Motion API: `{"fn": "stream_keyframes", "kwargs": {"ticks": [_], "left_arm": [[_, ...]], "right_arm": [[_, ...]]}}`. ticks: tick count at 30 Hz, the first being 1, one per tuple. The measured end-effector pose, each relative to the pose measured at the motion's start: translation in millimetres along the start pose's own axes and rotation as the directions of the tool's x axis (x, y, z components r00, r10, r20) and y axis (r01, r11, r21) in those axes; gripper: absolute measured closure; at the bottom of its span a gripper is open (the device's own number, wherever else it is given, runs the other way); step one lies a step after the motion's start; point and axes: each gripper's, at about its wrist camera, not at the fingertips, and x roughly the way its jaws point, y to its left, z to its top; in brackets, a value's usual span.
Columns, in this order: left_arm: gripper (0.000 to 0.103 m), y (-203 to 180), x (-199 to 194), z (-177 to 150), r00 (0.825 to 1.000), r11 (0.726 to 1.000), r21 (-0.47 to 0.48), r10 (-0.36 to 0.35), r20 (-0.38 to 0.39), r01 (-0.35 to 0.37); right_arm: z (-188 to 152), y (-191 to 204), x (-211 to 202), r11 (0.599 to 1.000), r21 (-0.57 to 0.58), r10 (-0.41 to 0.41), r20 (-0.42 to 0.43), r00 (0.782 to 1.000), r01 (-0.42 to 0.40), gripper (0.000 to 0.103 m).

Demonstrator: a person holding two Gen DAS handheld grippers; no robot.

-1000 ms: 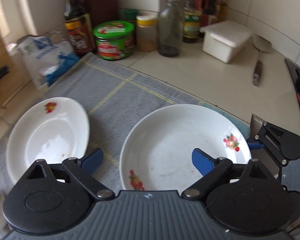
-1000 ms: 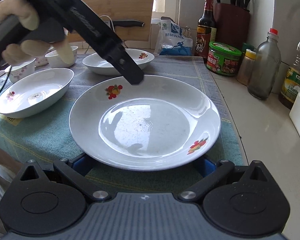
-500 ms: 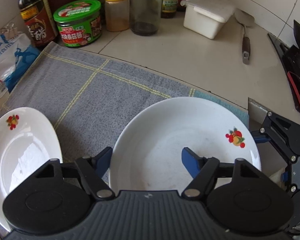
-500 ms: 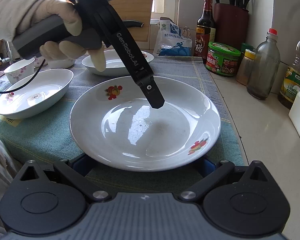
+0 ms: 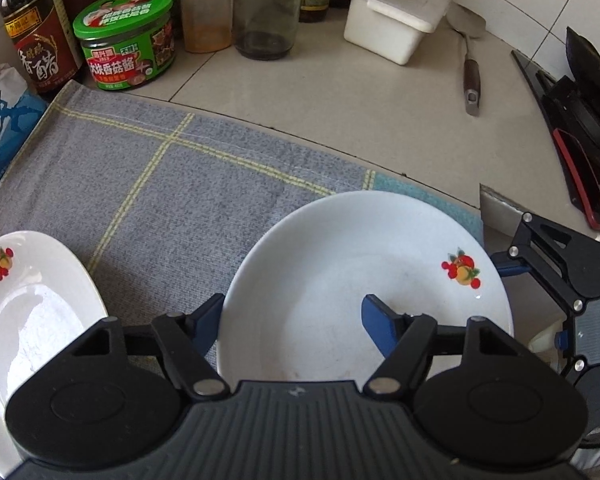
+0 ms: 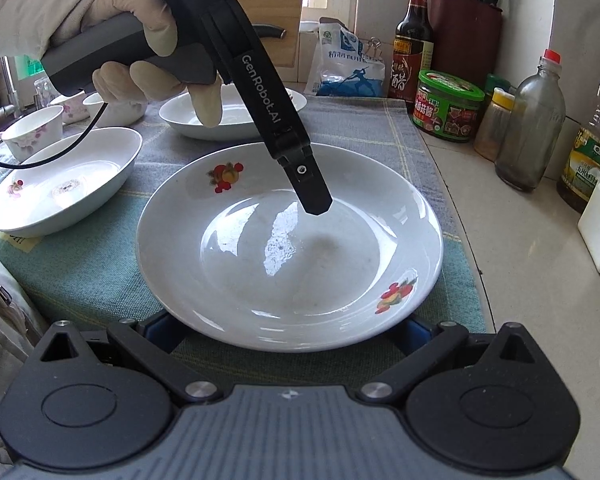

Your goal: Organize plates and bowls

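Observation:
A round white plate with fruit prints [image 6: 288, 248] lies on the grey-green cloth [image 5: 180, 184]; it also shows in the left wrist view [image 5: 340, 264]. My left gripper [image 5: 290, 322] is open and straddles the plate's rim, one finger inside the plate, one outside. It shows from the side in the right wrist view [image 6: 312, 196], tip just above the plate's inner slope. My right gripper [image 6: 284, 326] is open, its blue fingers low under the plate's near rim on either side. An oval white dish [image 5: 28, 320] lies to the left.
Another oval dish [image 6: 64, 184], a far dish [image 6: 228, 116] and small flowered cups [image 6: 32, 130] stand on the cloth. Sauce bottle [image 5: 36, 36], green-lidded jar [image 5: 128, 44], spice jar, glass bottle, white box [image 5: 396, 16] and a spatula [image 5: 470, 64] line the counter; a stove [image 5: 584, 128] is at the right.
My left gripper has moved down and forward over the round plate, so one finger now sits inside its rim. The right gripper and the plate have stayed put.

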Motion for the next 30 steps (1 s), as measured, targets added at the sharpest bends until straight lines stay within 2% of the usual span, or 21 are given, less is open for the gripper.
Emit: {"fn": "stream_keyframes", "kwargs": {"ticks": [7,15,21,30], "left_arm": [[0.031,5.0,-7.3,7.9,1.000,1.000,0.007,0.001,0.030,-0.001],[0.031,26.0,-10.3,37.2,0.996,1.000,0.011,0.020,0.089,-0.021],[0.031,43.5,-1.6,58.0,0.993,1.000,0.000,0.028,0.117,-0.028],[0.031,58.3,15.7,69.8,0.992,1.000,-0.003,0.025,0.124,-0.025]], "right_arm": [[11.7,-8.1,0.4,1.000,0.006,0.003,0.002,1.000,-0.003,0.000],[35.0,-30.3,12.0,0.999,-0.023,-0.036,0.031,0.999,0.037,0.000],[45.1,-50.0,30.5,0.999,-0.001,-0.041,0.033,0.999,0.041,0.000],[50.3,-59.9,48.9,0.998,0.017,-0.056,0.006,0.998,0.056,0.000]]}}
